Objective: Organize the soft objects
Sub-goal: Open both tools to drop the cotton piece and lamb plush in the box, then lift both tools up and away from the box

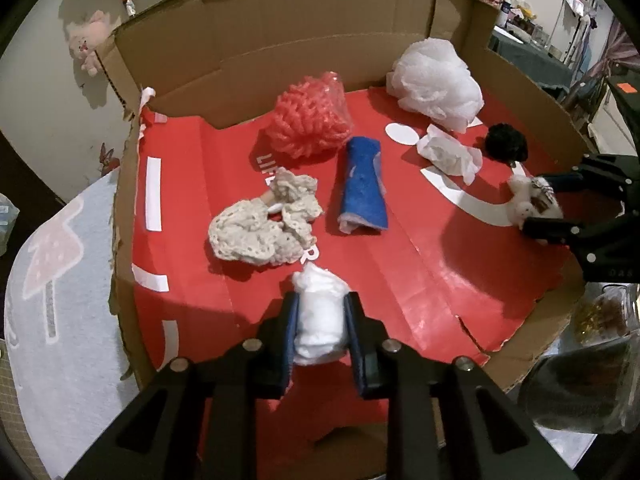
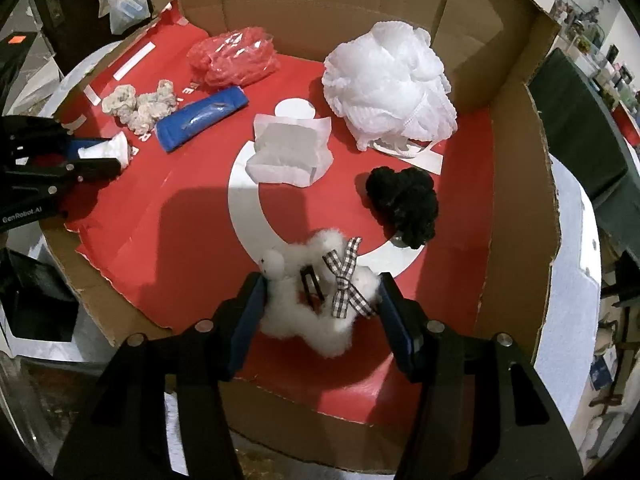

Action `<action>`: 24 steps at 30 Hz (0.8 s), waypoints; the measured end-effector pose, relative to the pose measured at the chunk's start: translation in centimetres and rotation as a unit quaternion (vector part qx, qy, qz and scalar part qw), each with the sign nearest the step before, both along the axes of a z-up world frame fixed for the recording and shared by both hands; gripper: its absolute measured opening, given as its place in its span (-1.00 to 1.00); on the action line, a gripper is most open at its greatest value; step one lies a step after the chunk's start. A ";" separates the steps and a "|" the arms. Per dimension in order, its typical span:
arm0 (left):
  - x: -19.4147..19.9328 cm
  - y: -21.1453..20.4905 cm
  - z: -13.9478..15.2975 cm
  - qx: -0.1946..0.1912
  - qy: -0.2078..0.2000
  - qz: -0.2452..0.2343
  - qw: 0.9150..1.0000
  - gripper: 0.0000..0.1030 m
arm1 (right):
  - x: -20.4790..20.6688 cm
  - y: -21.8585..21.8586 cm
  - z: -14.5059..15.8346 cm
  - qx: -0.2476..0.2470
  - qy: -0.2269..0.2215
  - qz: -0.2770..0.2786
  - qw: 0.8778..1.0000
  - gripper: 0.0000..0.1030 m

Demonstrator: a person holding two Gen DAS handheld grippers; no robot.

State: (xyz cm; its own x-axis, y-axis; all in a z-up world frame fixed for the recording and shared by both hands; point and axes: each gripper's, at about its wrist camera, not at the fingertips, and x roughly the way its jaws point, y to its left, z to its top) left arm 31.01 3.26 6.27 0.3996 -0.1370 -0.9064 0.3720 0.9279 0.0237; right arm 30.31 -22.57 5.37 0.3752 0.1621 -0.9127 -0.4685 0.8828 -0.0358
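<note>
My left gripper [image 1: 320,312] is shut on a white cotton wad [image 1: 320,320] over the near part of the red cardboard tray [image 1: 420,280]; it also shows in the right wrist view [image 2: 108,160]. My right gripper [image 2: 320,292] is shut on a white fluffy hair clip with a checked bow [image 2: 316,300], seen in the left wrist view [image 1: 534,204] at the right. On the tray lie a cream lace scrunchie [image 1: 260,220], a blue rolled cloth [image 1: 362,188], a pink yarn bundle in plastic [image 1: 308,120], a white mesh pouf [image 2: 388,84], a white folded pad [image 2: 288,152] and a black pompom [image 2: 404,204].
The tray's brown cardboard walls [image 1: 280,32] rise at the back and sides. It rests on a round table with a pale mushroom-print cloth [image 1: 60,280]. A glass jar [image 1: 592,360] stands by the tray's near right corner. A pink plush [image 1: 90,44] hangs on the wall.
</note>
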 end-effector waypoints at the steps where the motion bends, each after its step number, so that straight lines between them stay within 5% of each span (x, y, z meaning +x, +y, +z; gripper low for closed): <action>1: 0.1 0.0 -0.1 0.001 0.001 -0.001 1.000 -0.47 | 0.0 0.0 -0.1 -0.001 0.001 0.000 1.000 0.10; 14: -1.0 -1.0 0.4 -0.004 -0.018 -0.017 1.000 0.08 | -0.3 1.2 -0.4 0.000 0.004 0.002 1.000 0.33; 19: -3.0 -0.9 2.6 -0.022 -0.050 -0.019 0.998 0.37 | -1.2 1.0 1.4 0.014 -0.014 -0.005 1.000 0.34; 24: -6.0 -0.6 5.6 -0.051 -0.094 -0.013 0.994 0.64 | -3.4 0.2 4.4 0.026 -0.054 -0.019 0.998 0.57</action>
State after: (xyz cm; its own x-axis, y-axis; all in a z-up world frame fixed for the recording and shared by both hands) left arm 25.00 2.67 11.84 0.5557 -0.2368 -0.7970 0.3930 0.9195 0.0008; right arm 26.90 -22.41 9.79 0.4778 0.1914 -0.8574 -0.4310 0.9015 -0.0390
